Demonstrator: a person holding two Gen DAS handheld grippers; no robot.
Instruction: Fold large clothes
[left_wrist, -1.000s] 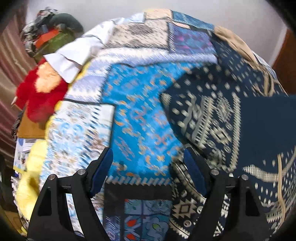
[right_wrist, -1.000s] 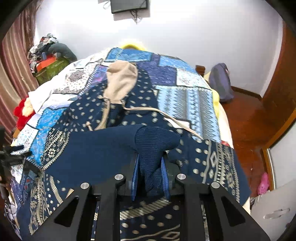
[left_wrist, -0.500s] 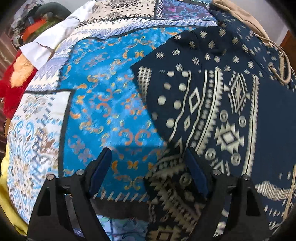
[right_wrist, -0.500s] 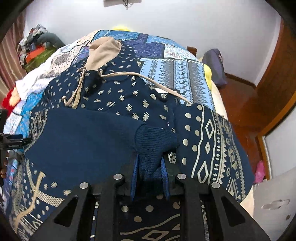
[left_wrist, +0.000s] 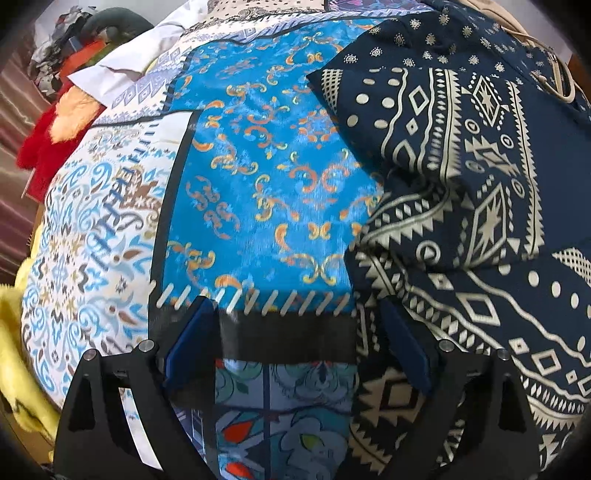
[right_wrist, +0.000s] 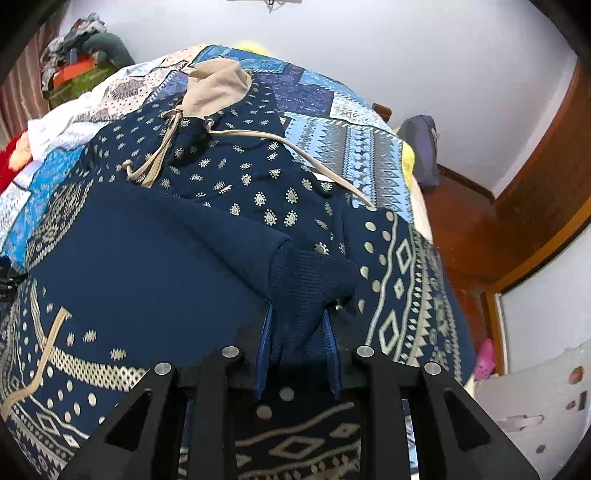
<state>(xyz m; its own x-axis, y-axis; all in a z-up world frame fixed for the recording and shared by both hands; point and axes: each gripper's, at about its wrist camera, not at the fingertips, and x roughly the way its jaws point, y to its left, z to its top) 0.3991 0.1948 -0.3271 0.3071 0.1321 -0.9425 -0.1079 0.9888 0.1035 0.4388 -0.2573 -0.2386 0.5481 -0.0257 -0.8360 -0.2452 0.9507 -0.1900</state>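
Note:
A navy hoodie (right_wrist: 229, 192) with cream geometric print, a tan hood and drawstrings lies spread on the patchwork bedspread (left_wrist: 266, 173). One plain navy sleeve (right_wrist: 155, 251) is folded across its body. My right gripper (right_wrist: 297, 325) is shut on that sleeve's ribbed cuff (right_wrist: 310, 280), just above the garment. My left gripper (left_wrist: 295, 332) is open and empty, low over the bedspread at the hoodie's (left_wrist: 472, 206) left edge, its right finger (left_wrist: 402, 343) beside the printed fabric.
A red and orange plush toy (left_wrist: 55, 125) and a white cloth (left_wrist: 122, 74) lie at the bed's far left. A clothes pile (right_wrist: 77, 70) sits by the curtain. Right of the bed are wooden floor (right_wrist: 465, 236), a grey bag (right_wrist: 421, 147) and a white cabinet (right_wrist: 535, 406).
My left gripper has dropped lower and closer to the hoodie's left edge, still open. My right gripper has carried the cuff down and toward the hoodie's right side.

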